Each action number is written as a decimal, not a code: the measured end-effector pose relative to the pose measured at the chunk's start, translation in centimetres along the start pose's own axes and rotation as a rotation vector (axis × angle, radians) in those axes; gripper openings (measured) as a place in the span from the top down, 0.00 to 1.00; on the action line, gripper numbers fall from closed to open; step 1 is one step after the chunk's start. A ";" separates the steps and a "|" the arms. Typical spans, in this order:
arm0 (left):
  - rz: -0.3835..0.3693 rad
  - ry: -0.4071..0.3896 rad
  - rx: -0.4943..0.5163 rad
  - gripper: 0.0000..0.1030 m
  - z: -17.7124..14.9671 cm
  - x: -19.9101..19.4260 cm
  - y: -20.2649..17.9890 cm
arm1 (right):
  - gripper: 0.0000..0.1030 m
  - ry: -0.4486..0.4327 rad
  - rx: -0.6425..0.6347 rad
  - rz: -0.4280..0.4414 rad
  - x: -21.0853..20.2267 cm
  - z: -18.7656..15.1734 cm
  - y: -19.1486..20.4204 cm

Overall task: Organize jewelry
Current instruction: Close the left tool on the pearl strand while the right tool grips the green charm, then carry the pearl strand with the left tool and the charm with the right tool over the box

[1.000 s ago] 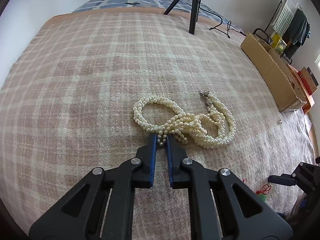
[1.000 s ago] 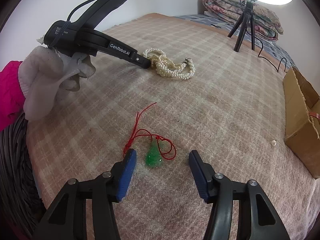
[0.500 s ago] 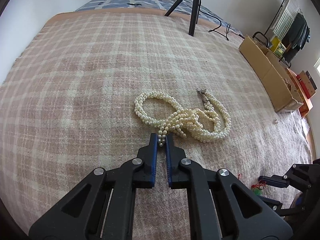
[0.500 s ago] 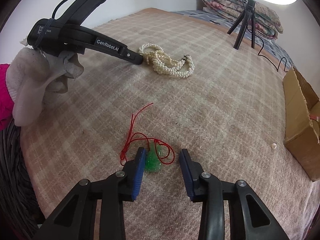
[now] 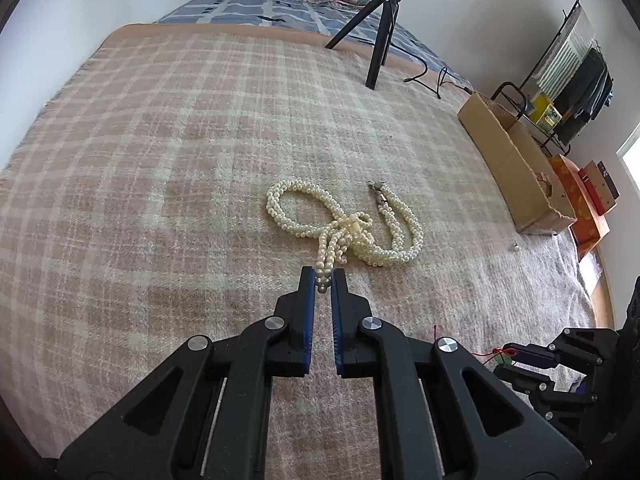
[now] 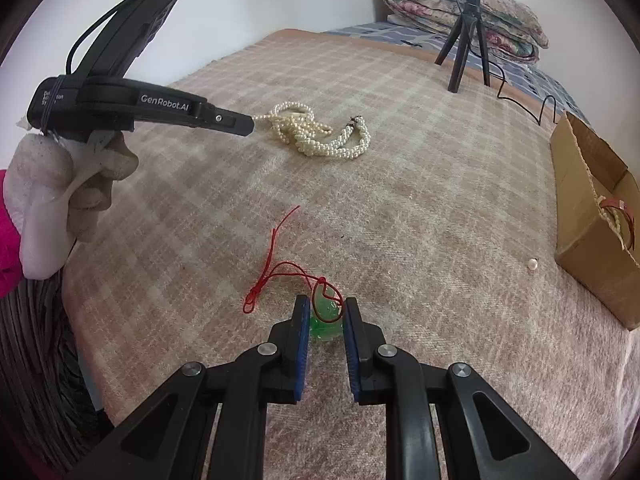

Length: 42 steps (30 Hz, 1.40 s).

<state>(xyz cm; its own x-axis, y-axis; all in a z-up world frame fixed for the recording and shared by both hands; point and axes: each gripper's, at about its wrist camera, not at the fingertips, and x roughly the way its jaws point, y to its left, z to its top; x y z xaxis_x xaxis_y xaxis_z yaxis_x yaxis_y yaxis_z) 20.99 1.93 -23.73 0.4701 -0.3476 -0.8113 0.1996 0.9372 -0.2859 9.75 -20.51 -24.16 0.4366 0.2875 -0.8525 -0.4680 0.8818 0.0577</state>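
Cream-white beads in twisted strands make up the pearl necklace [image 5: 352, 224], which is heaped in loops on the plaid blanket [image 5: 160, 168], a metal clasp at one end. Its near strands are pinched between the blue pads of the left gripper [image 5: 323, 278], pressed together on them. A green pendant [image 6: 326, 318] on a red cord [image 6: 280, 272] lies between the fingers of the right gripper [image 6: 326, 320], whose jaws are closing; contact cannot be confirmed. "GenRobot.AI" is printed along the left gripper's side.
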 end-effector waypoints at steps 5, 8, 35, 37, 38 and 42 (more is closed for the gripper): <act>-0.019 -0.033 -0.013 0.95 0.3 -2.1 -0.4 | 0.86 -0.041 0.029 -0.015 -2.0 -0.1 -0.5; -0.025 -0.050 -0.008 0.95 0.4 -3.3 -0.7 | 0.86 -0.069 0.041 -0.026 -3.4 -0.2 -0.6; -0.124 -0.206 0.076 0.95 3.0 -13.2 -6.6 | 0.86 -0.274 0.072 -0.148 -14.6 -0.1 -1.9; -0.141 -0.215 0.084 0.95 3.3 -13.6 -7.2 | 0.86 -0.287 0.075 -0.158 -15.2 0.0 -2.2; -0.148 -0.219 0.086 0.95 3.5 -13.8 -7.5 | 0.86 -0.293 0.077 -0.162 -15.5 0.0 -2.4; -0.172 -0.237 0.106 0.95 4.4 -14.4 -9.0 | 0.86 -0.317 0.089 -0.181 -16.9 0.0 -3.4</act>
<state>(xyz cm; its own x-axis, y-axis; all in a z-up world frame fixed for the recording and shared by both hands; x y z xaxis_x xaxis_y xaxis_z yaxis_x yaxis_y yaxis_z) 16.22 -1.62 -7.20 0.6067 -0.5095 -0.6102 0.3762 0.8602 -0.3442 4.01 -28.39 -9.98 0.7289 0.2129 -0.6507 -0.2990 0.9540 -0.0229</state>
